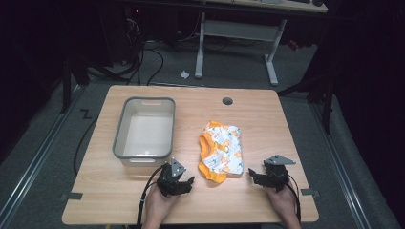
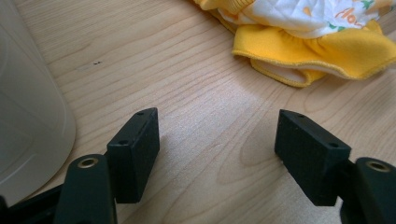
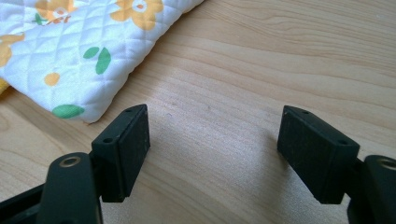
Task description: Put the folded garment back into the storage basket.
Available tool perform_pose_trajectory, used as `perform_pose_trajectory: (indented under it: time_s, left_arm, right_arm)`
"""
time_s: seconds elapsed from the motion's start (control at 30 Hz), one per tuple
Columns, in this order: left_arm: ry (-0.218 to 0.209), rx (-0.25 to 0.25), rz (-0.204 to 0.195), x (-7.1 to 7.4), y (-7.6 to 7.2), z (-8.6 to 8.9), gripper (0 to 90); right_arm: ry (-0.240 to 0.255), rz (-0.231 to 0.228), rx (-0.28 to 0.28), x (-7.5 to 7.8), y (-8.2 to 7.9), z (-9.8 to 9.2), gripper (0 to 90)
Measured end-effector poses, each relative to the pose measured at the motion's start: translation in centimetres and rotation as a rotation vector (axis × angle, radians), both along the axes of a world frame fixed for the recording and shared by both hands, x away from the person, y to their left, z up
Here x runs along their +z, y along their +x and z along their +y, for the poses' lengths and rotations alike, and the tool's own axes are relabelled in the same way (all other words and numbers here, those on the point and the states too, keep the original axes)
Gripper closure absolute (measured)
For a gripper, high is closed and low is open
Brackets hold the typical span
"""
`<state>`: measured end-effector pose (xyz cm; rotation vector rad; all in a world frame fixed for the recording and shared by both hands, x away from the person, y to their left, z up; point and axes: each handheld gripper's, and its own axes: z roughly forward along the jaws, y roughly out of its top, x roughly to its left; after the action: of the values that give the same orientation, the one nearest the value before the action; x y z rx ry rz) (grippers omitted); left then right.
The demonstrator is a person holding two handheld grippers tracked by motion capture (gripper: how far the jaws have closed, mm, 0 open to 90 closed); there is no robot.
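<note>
Folded quilted garment (image 1: 221, 151), white with orange flowers and yellow trim, flat on wooden table (image 1: 267, 119), just right of grey bin (image 1: 144, 130). Left gripper (image 1: 184, 183) near garment's lower left corner, jaws apart over bare wood, nothing between. Right gripper (image 1: 254, 175) just beside garment's lower right corner, jaws likewise apart and empty.

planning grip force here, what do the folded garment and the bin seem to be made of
Garment: soft quilted cotton-like fabric, matte, with stitched diamond texture, flower print and gathered yellow trim. Bin: probably moulded plastic, smooth, slightly glossy white walls with a grey rim.
</note>
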<state>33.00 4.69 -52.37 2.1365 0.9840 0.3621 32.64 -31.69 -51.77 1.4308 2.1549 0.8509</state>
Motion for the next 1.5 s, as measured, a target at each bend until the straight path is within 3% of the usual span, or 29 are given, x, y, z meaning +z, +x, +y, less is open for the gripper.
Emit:
perform_pose_trajectory:
  time_s: [1.5]
  left_arm:
    - [-0.009, 0.01, 0.007, 0.03, -0.24, -0.06, 30.3]
  right_arm:
    - [0.0, 0.0, 0.001, 0.01, -0.01, 0.01, 25.5]
